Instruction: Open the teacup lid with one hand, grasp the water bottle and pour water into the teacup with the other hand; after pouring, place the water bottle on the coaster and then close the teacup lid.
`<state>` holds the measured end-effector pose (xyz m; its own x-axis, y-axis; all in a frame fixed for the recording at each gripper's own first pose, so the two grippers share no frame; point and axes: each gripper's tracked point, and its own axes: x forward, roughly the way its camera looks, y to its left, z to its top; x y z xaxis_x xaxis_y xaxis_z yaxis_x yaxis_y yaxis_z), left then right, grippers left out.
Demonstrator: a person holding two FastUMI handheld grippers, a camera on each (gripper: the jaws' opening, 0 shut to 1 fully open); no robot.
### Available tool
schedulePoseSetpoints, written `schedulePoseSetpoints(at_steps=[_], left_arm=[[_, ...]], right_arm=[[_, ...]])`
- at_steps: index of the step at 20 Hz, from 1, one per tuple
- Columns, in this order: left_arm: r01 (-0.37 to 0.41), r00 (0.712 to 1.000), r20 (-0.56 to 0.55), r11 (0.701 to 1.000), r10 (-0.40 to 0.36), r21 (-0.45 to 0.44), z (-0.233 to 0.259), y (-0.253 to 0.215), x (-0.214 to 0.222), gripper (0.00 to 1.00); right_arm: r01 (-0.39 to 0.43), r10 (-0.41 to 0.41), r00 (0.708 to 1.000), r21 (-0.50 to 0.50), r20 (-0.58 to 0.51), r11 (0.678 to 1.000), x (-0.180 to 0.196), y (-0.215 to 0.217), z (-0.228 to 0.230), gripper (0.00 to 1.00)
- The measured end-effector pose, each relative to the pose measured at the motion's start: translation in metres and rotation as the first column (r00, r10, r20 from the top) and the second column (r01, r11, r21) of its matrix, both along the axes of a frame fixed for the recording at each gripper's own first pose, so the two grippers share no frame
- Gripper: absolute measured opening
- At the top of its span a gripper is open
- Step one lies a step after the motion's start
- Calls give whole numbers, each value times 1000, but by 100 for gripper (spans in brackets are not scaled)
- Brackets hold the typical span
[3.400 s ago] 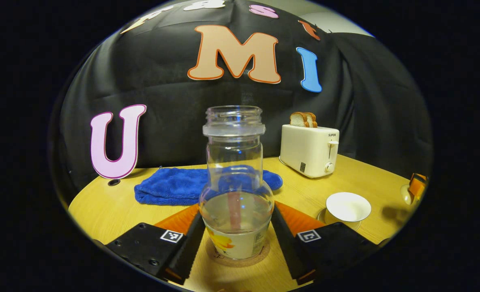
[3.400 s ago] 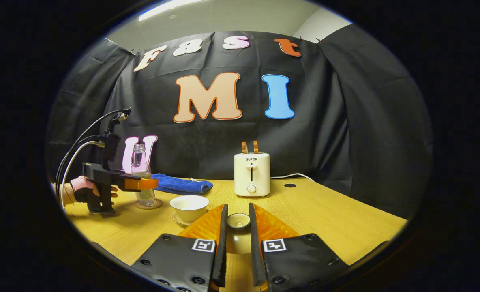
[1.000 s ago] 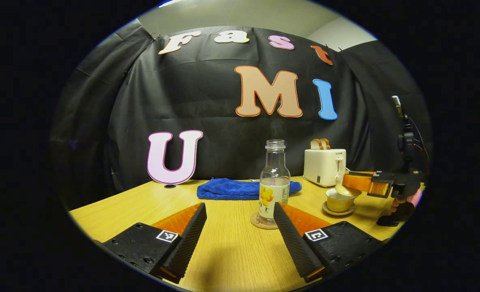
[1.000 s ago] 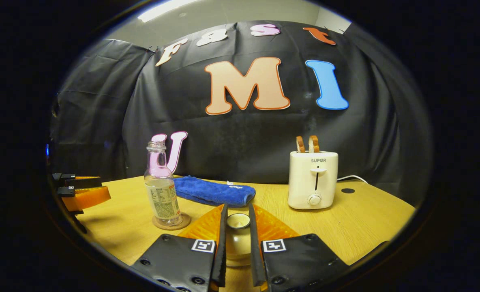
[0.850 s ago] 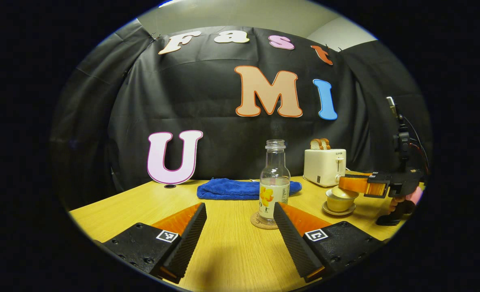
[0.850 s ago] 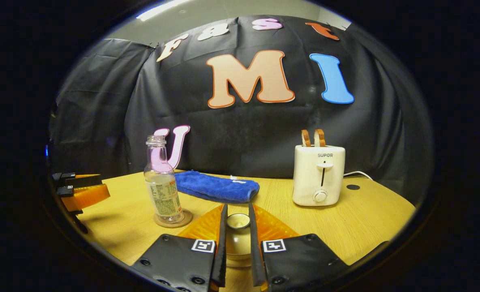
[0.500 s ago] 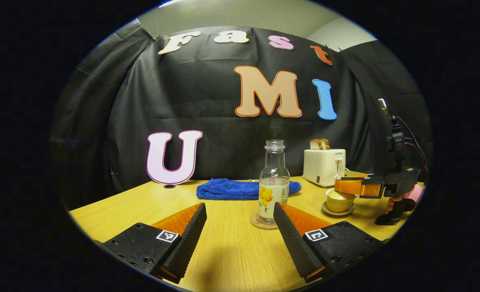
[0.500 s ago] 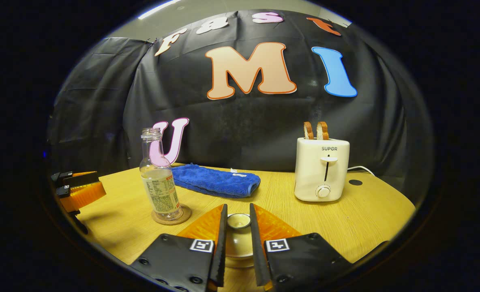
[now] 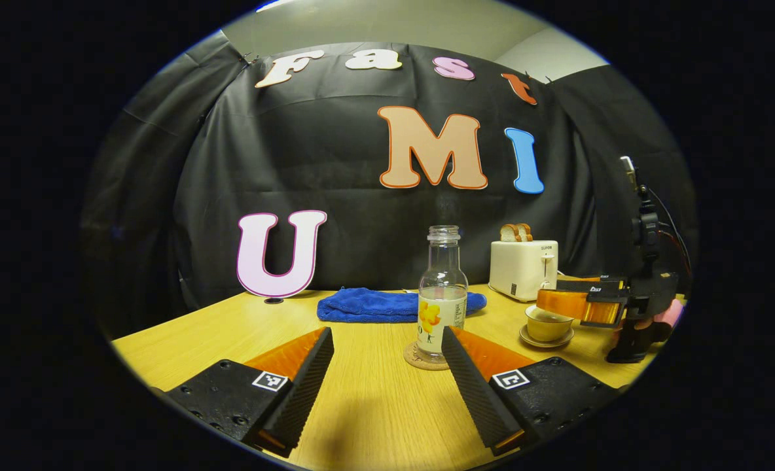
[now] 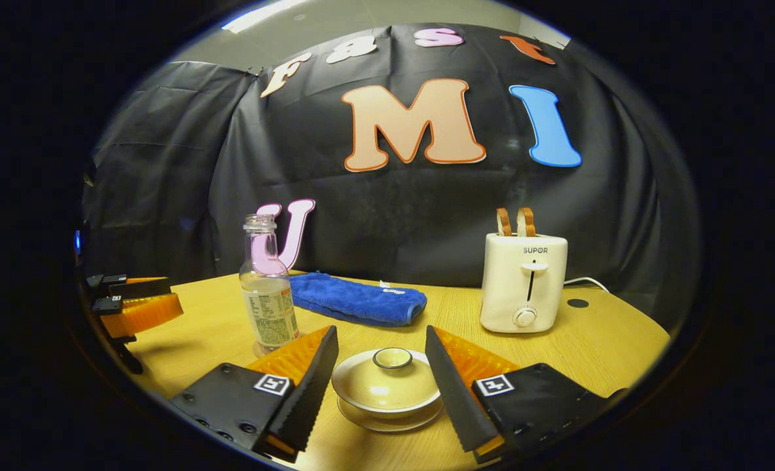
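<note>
The clear water bottle (image 9: 442, 307) stands upright on the round cork coaster (image 9: 425, 357), a little beyond my open left gripper (image 9: 386, 332), which touches nothing. The pale teacup (image 9: 548, 325) sits on its saucer to the right, with the right gripper (image 9: 548, 299) over it. In the right gripper view the lid (image 10: 387, 386) rests on the teacup, its knob (image 10: 392, 358) upward. My right gripper (image 10: 379, 337) is open, its fingers apart on either side of the lid without touching it. The bottle (image 10: 268, 307) stands to the left, and the left gripper (image 10: 175, 294) is at the far left.
A blue towel (image 9: 394, 304) lies folded behind the bottle. A cream toaster (image 10: 523, 281) with two bread slices stands at the back right, its cord trailing right. A hand (image 9: 666, 317) holds the right gripper's handle at the table's right side.
My right gripper brought the lid down onto the teacup and opened, letting it go. My left gripper, earlier around the bottle, has backed away and now holds still.
</note>
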<state>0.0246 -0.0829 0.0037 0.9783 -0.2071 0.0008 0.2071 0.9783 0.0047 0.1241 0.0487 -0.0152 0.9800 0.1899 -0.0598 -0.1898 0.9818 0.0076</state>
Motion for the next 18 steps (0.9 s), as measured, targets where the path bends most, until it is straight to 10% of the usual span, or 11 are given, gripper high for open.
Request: schedulePoseSetpoints(at_steps=[11, 18], left_arm=[[-6, 1000, 0, 1000, 6, 0, -1, 1, 1, 96], [-53, 999, 0, 999, 53, 2, 0, 9, 0, 97]], right_arm=[[115, -115, 992, 2, 60, 993, -53, -30, 10, 88], [343, -343, 936, 1, 75, 939, -94, -85, 14, 92]])
